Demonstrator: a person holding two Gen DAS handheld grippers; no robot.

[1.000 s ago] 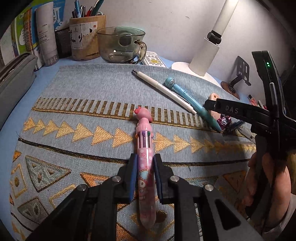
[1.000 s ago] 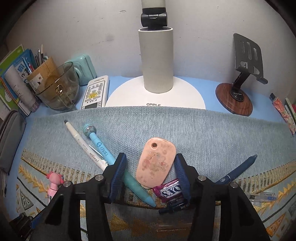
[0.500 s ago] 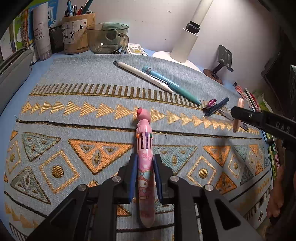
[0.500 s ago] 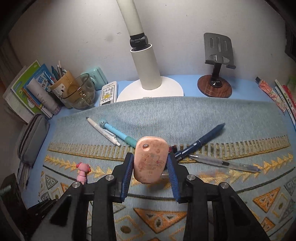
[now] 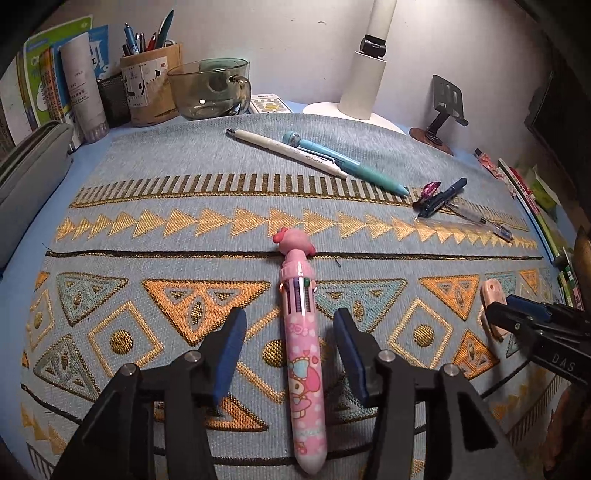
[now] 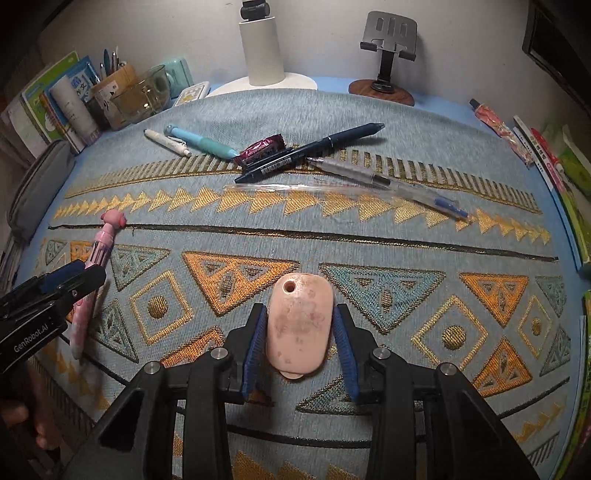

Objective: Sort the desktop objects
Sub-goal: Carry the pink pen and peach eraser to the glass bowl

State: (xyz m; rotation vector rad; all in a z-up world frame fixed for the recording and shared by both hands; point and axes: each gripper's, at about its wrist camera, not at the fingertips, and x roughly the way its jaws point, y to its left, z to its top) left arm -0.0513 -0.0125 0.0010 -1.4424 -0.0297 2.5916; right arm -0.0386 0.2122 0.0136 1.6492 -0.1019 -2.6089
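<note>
Left hand-held gripper point(image 5: 286, 349) spread wide, pads clear of the pink multicolour pen point(image 5: 303, 343) lying between them on the patterned mat point(image 5: 184, 192), right hand-held gripper point(image 6: 298, 332) closed around the pink eraser point(image 6: 297, 325), low over the mat's near part

Desk surface and backdrop — lit from above

Plain white wall point(image 6: 184, 33) behind a blue desk point(image 6: 332, 82); a patterned woven mat point(image 5: 184, 177) covers most of it — white desk lamp point(image 5: 369, 81) stands at the rear edge.
</note>
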